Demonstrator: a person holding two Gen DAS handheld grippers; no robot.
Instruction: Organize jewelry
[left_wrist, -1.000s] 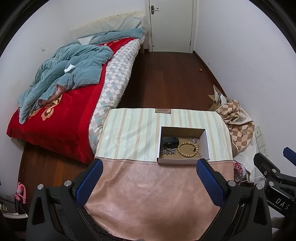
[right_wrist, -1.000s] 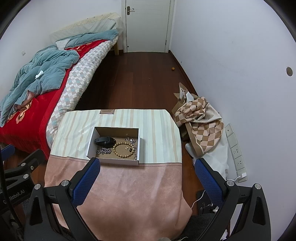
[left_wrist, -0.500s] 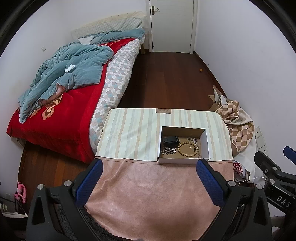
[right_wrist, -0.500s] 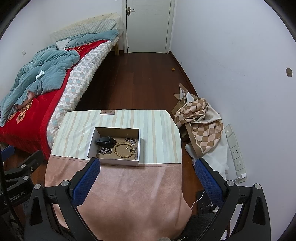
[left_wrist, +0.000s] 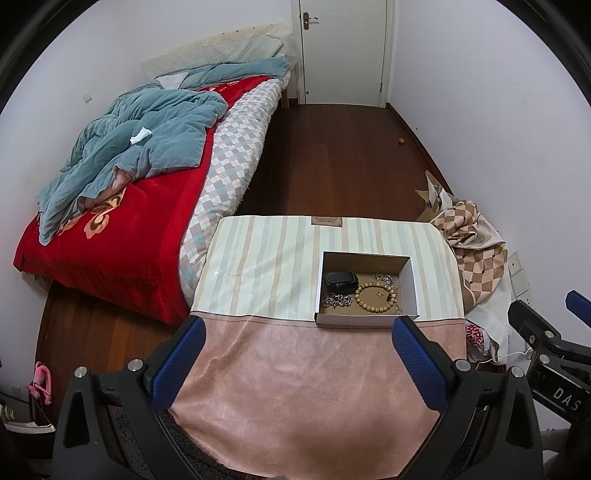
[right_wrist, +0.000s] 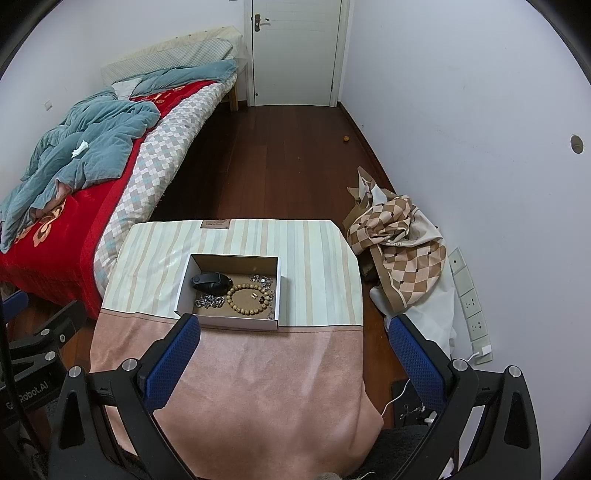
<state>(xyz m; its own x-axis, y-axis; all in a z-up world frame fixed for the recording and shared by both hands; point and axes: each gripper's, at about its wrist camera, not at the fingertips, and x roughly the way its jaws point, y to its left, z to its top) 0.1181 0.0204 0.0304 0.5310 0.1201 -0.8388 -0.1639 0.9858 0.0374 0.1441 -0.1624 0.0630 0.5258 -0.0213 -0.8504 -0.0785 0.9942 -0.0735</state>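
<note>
A shallow cardboard box (left_wrist: 413, 280) (right_wrist: 184, 280) sits on a cloth-covered table (left_wrist: 258, 266) (right_wrist: 317, 258). In it lie a wooden bead bracelet (left_wrist: 373, 296) (right_wrist: 246, 298), a black band (left_wrist: 340, 279) (right_wrist: 210, 280), a silver chain (left_wrist: 335, 300) (right_wrist: 209, 301) and small silver pieces (left_wrist: 384, 277) (right_wrist: 261, 279). My left gripper (left_wrist: 297, 334) is open and empty, held high above the table's near pink part. My right gripper (right_wrist: 295, 332) is open and empty, also high, to the right of the left one.
A bed (left_wrist: 118, 206) with a red blanket and blue duvet stands left of the table. A checked cloth pile (right_wrist: 402, 243) lies on the floor at the right, by wall sockets (right_wrist: 469, 295). A white door (left_wrist: 343, 51) is at the far end of the wooden floor.
</note>
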